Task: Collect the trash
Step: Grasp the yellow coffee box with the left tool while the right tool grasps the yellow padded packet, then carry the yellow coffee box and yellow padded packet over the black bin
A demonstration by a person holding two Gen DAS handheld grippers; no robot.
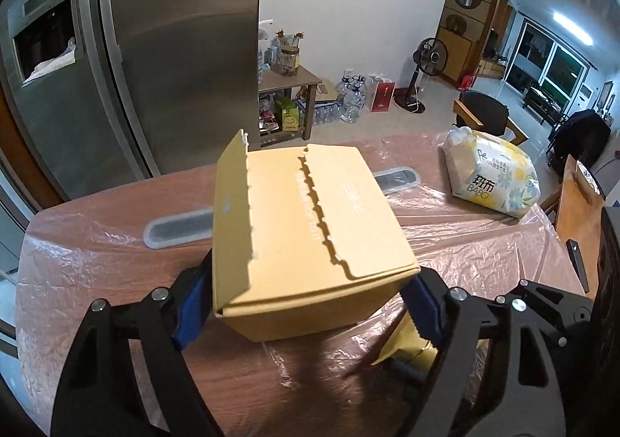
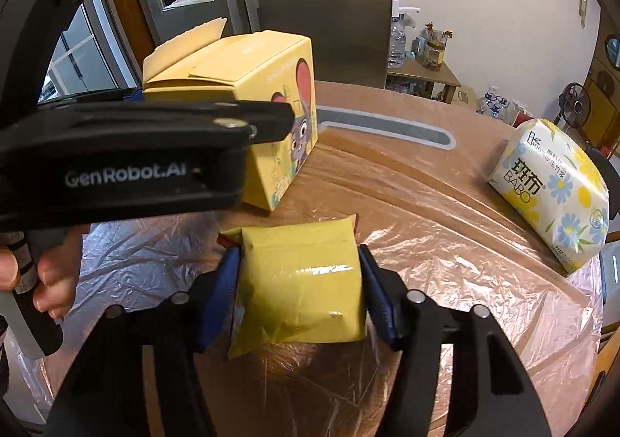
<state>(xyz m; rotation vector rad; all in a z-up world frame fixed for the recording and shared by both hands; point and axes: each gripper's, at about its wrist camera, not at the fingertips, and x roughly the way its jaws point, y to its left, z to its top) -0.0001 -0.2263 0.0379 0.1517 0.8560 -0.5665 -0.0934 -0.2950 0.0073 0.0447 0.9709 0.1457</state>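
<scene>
Two grabs at once on the plastic-covered table (image 2: 445,212): left gripper (image 1: 306,301) clamps the open cardboard box (image 1: 310,235), right gripper (image 2: 300,293) pinches the yellow packet (image 2: 298,282); lifting both toward a bin looks next.

Indoor, moderately bright, warm tint. Ceiling strip light (image 1: 572,27) glows at upper right of left wrist view. Glare streaks on plastic sheet (image 2: 445,227) over the tabletop and on fridge door (image 1: 174,42). Strong fisheye bending, black vignette in corners. Near gripper body at left of right wrist view slightly soft; rest sharp.
</scene>
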